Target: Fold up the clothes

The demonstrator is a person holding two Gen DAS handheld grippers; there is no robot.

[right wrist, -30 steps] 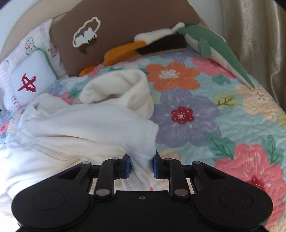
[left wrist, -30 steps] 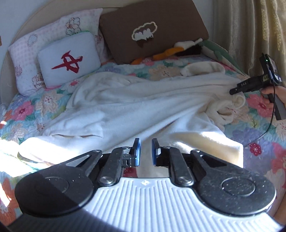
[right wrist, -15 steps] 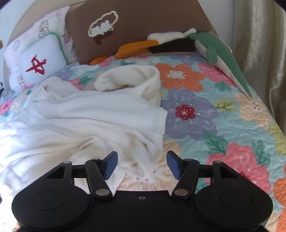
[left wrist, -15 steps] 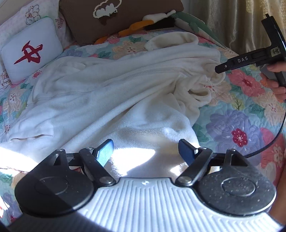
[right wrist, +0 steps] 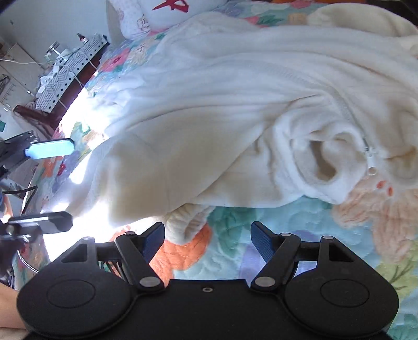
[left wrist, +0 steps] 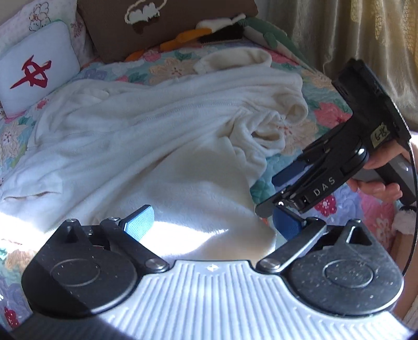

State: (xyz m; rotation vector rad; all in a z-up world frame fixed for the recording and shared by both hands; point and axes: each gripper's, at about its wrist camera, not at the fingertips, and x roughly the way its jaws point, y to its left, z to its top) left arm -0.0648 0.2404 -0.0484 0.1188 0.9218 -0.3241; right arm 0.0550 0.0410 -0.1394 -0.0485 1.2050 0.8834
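A cream fleece zip jacket (left wrist: 162,136) lies spread and rumpled on the floral quilt (left wrist: 331,115). It also fills the right wrist view (right wrist: 222,117), with its zipper pull (right wrist: 371,162) at the right and a cuff (right wrist: 188,225) near my jaws. My left gripper (left wrist: 213,223) is open and empty over the jacket's near hem. My right gripper (right wrist: 207,243) is open and empty, just short of the jacket's edge. The right gripper (left wrist: 284,188) also shows in the left wrist view, close to the left one's right finger. The left gripper's fingers (right wrist: 49,150) show at the far left of the right wrist view.
Pillows stand at the bed's head: a white one with a red mark (left wrist: 36,70) and a brown one (left wrist: 162,23). Plush toys (left wrist: 230,28) lie beside them. A curtain (left wrist: 352,39) hangs at the right. A bedside stand (right wrist: 65,70) with clutter is at the bed's left.
Both grippers let go of the jacket and opened wide. The right gripper has swung down and left, close to the left gripper, and now faces the jacket's near edge.
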